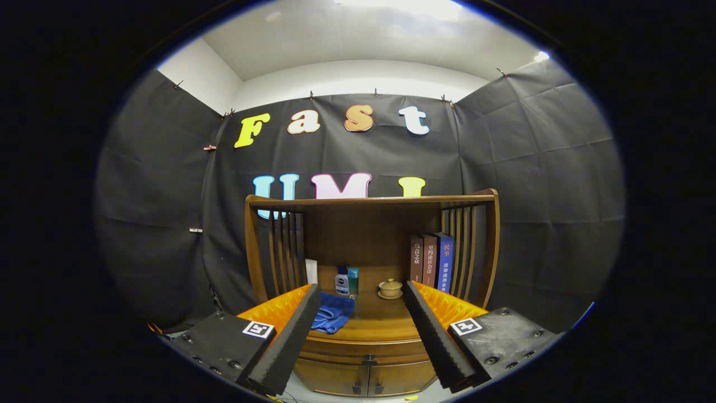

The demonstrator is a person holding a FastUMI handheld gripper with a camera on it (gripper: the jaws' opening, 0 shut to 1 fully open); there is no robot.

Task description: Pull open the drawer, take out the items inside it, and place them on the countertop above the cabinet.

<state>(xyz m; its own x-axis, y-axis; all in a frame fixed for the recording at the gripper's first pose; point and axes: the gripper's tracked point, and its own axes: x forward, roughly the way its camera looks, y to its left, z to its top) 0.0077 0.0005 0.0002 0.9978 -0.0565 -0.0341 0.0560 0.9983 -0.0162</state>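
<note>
My tool [362, 313] hangs released, fingers spread wide, holding nothing. The shut brown wooden drawer [366, 349] sits low centre between them, below the surface [380, 322] carrying a crumpled blue cloth [334, 313].

Ahead of you, a blue cloth [334, 313] lies crumpled at the left; behind it stand a small white bottle [342, 281] and a teal bottle [353, 280], just beside each other; near them to the right sits a small lidded cup [390, 289] on a saucer; three books [431, 262] stand upright against the right-hand slats [465, 252]; a white card [311, 271] leans by the left slats.
</note>
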